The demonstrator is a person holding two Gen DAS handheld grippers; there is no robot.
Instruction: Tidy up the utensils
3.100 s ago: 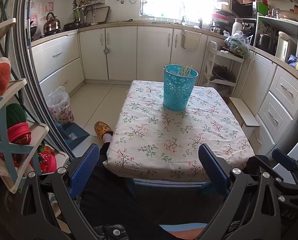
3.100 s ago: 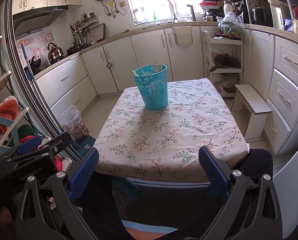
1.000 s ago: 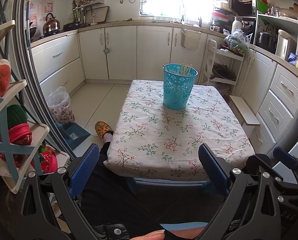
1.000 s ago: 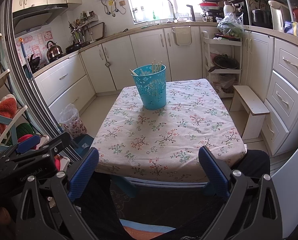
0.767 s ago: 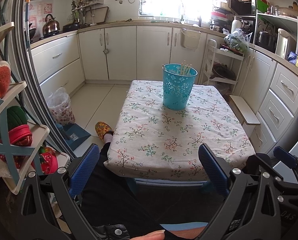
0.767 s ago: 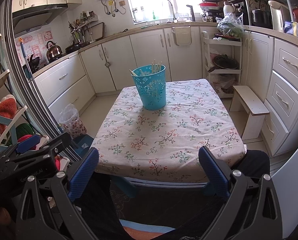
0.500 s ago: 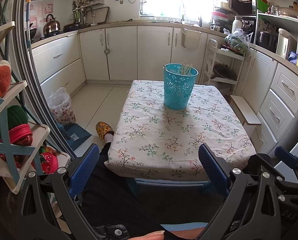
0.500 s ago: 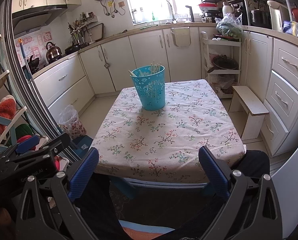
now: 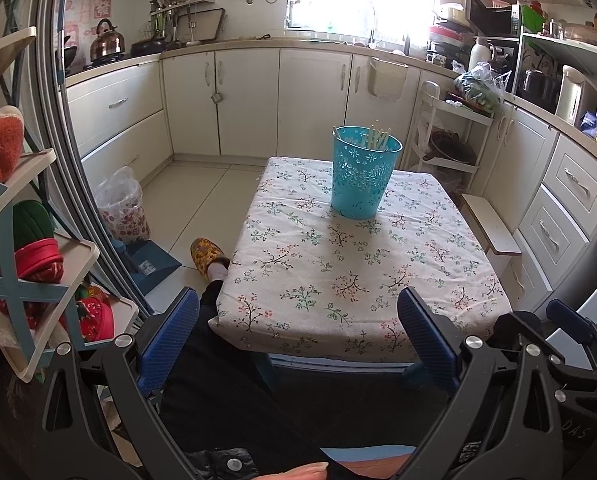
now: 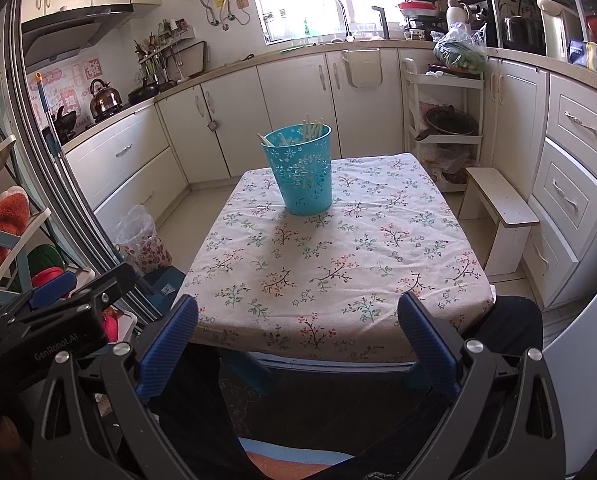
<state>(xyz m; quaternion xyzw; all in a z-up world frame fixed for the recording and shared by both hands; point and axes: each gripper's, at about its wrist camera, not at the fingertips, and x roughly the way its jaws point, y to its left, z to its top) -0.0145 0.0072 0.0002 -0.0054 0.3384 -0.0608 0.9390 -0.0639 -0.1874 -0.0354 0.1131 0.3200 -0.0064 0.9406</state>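
Note:
A teal perforated bin stands upright near the far end of a table with a floral cloth. Several pale chopsticks stick up out of it. It also shows in the right wrist view with the chopsticks leaning inside. My left gripper is open and empty, held low in front of the table's near edge. My right gripper is open and empty at the same edge. The left gripper's body shows at the left of the right wrist view.
My legs in dark trousers are under the near table edge, one yellow slipper on the floor at left. A shelf rack stands close at left. A white stool and drawers are at right. A bagged bin sits by the cabinets.
Both views have shifted only slightly, with small hand drift. The bin, the chopsticks and both open grippers stay as they were.

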